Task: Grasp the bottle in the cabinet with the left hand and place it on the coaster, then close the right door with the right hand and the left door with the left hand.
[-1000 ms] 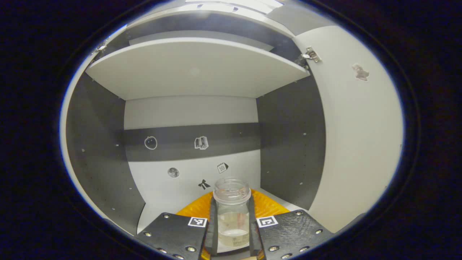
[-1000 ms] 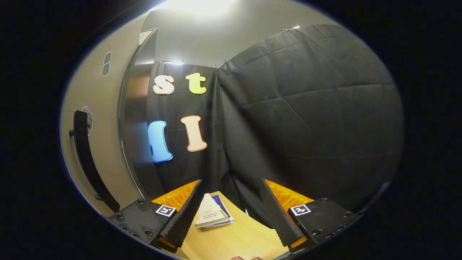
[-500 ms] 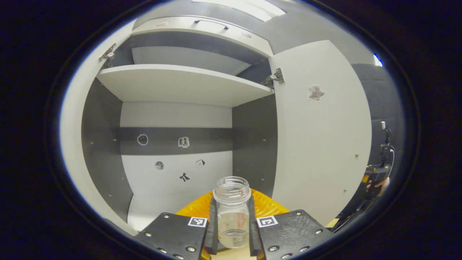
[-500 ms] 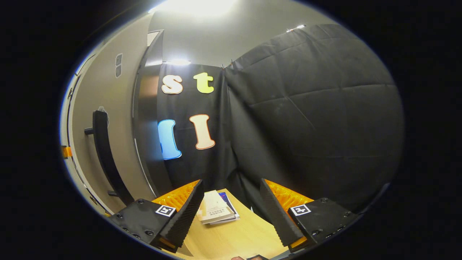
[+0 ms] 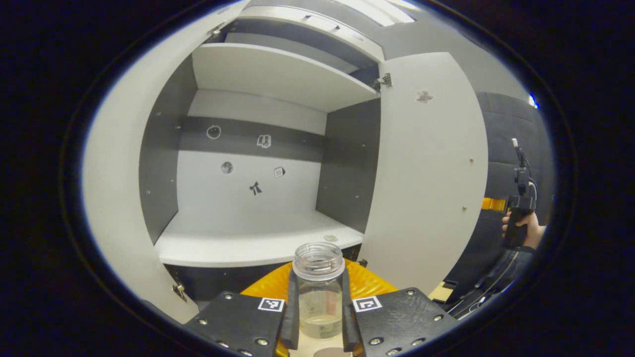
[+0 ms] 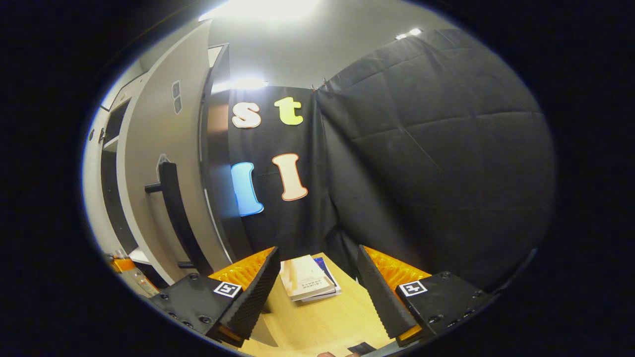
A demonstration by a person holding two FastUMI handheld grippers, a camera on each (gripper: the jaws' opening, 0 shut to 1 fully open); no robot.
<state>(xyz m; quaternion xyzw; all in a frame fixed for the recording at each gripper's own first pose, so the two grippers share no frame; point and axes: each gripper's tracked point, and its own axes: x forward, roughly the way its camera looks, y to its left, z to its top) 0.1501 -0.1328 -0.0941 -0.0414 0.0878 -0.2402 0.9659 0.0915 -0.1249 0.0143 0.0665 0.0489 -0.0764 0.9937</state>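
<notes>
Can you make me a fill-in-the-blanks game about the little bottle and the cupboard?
1. The left gripper holds a see-through ____ between its fingers.
2. The bottle has no ____ on top.
3. Both doors of the cabinet are ____.
4. The right gripper holds ____ between its fingers.

Missing words: bottle; lid; open; nothing

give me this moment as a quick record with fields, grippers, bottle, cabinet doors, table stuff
left gripper: shut on the bottle, both fingers pressed to its sides
bottle: clear, uncapped, upright, held in front of the cabinet
cabinet: lower shelf bare where it shows, stickers on the back wall
right door: open, black handle on its outer face
left door: open
right gripper: open, nothing between its fingers, above the wooden table
books: small stack lying on the table by the booth wall
coaster: cannot tell
</notes>
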